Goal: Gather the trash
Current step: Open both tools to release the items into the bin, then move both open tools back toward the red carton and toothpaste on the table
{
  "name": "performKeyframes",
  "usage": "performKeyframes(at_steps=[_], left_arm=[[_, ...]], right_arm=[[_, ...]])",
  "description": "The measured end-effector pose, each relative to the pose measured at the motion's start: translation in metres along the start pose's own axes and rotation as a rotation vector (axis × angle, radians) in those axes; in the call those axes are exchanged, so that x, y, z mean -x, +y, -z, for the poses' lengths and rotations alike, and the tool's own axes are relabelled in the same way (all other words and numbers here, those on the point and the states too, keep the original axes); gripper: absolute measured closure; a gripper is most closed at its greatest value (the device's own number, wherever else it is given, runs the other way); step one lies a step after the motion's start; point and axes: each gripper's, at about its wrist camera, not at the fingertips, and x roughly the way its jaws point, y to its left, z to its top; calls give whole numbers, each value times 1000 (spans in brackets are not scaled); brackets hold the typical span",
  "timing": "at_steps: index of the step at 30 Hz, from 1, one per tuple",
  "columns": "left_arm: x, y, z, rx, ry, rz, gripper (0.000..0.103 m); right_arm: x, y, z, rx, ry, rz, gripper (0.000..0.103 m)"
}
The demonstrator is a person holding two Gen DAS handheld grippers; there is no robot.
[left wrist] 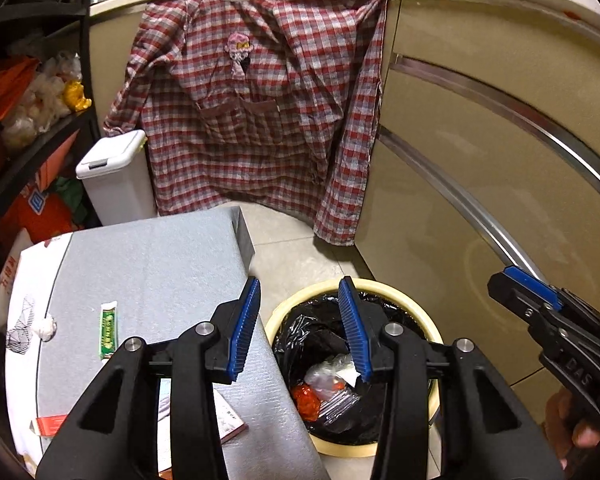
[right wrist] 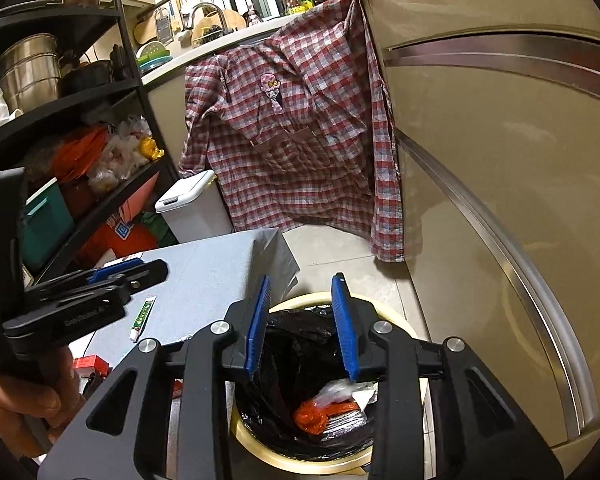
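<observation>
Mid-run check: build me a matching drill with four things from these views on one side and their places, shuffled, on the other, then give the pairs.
Things:
1. green tube
2. plaid shirt
3. orange-red wrapper
4. white lidded bin

Places:
A. hanging from the counter edge
B. inside the black-lined trash can
C. lying on the grey table
D. standing on the floor beside the black shelf

Pairs: 1-C, 2-A, 3-B, 4-D
</observation>
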Motion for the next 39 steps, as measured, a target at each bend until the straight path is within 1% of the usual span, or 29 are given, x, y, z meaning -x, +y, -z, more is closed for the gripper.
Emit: performKeyframes(at_steps=[3, 10, 15, 19, 25, 30, 33, 34, 39], left_arm=[[17, 9, -1, 9, -30, 4, 62], [56, 39, 1, 8, -91, -14, 62], [83, 69, 6, 11, -120, -48, 62], [106, 101, 11, 17, -145, -87, 62], [132, 155, 23, 31, -164, -150, 62], [139, 193, 34, 45, -164, -192, 62], [139, 221, 42, 91, -165, -213, 62], [138, 231, 44, 119, -167, -215, 63], [136, 262, 51, 169, -176, -241, 64]], right_arm=[[3, 3, 0, 3, -8, 5, 68], [10, 27, -3, 39, -43, 37, 58], [11, 52, -4, 72, -67, 25, 57], [11, 73, -2, 98, -87, 7, 57], [3, 100, 3, 124, -84, -23, 57], [-8, 122, 13, 157, -45, -61, 57], [-15, 136, 22, 200, -28, -71, 57], [-16, 139, 24, 205, -23, -75, 57], [-29, 151, 35, 210, 17, -110, 57]])
